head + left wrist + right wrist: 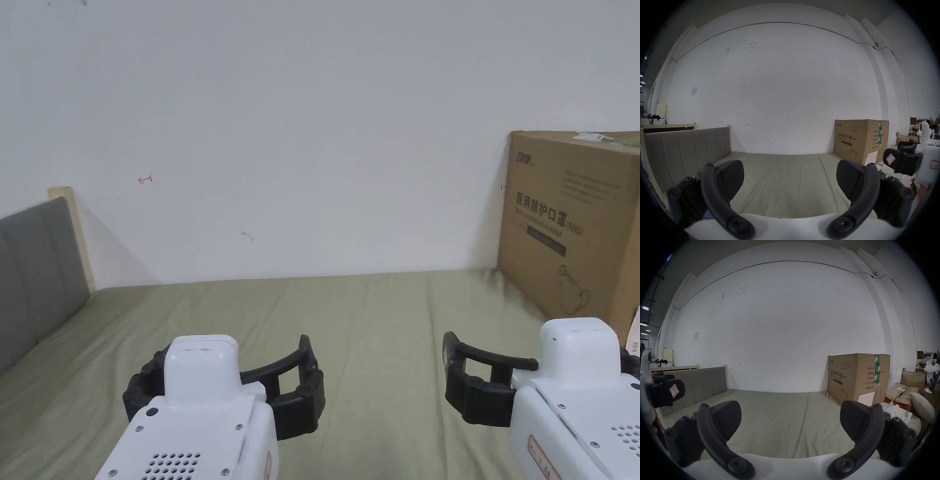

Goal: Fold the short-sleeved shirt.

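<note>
Both grippers hover side by side over a bed with an olive-green sheet [375, 312], which lies flat with a few long creases. My left gripper [231, 353] stands open, its black jaws wide apart in the left gripper view [790, 168] with bare sheet between them. My right gripper [537, 350] is open too; in the right gripper view [791, 408] nothing sits between its jaws. Each gripper sees the other off to its side: the right gripper [903, 160] and the left gripper [667, 392]. A hand [922, 190] holds the right one.
A large cardboard box [575, 225] stands on the bed's far right corner against the white wall [312, 125]. A grey padded headboard [37, 275] borders the left side. A pillow [922, 407], flattened cartons [899, 394] and papers [898, 412] lie right of the bed.
</note>
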### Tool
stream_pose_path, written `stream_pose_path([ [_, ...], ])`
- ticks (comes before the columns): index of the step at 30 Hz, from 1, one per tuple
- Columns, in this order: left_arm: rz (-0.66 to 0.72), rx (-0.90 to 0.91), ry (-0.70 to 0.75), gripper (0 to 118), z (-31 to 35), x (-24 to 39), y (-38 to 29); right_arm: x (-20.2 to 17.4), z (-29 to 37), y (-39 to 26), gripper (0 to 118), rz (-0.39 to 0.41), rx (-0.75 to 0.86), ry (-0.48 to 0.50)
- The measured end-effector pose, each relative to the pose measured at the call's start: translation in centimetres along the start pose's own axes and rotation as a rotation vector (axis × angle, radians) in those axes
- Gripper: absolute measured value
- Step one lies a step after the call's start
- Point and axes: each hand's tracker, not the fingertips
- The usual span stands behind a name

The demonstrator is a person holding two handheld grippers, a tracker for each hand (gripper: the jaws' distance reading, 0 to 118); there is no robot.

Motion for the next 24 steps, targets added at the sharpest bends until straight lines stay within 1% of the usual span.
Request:
stream_pose_path([
  [8, 0.019, -0.041, 0.009, 115, -0.3, -0.3, 0.1, 0.1, -0.2, -0.3, 118, -0.02, -0.037, 0.009],
  [11, -0.004, -0.059, 0.052, 115, -0.7, -0.1, 0.0, 0.3, -0.3, -0.5, 118, -0.026, -0.054, 0.011],
  [14, 0.005, -0.066, 0.036, 115, -0.7, -0.2, -0.1, 0.2, -0.3, -0.7, 118, -0.027, -0.062, 0.01],
  [15, 0.301, 0.052, 0.038, 114, -0.8, -0.2, -0.4, 0.3, -0.4, -0.7, 118, -0.028, -0.066, 0.012],
  [19, 0.324, 0.039, 0.057, 114, -1.0, -0.2, -0.6, 0.4, -0.5, -0.7, 118, -0.03, -0.081, 0.017],
  [24, 0.297, 0.008, 0.071, 114, -1.4, 0.3, -0.8, 0.4, -0.6, -1.0, 118, -0.022, -0.095, 0.017],
])
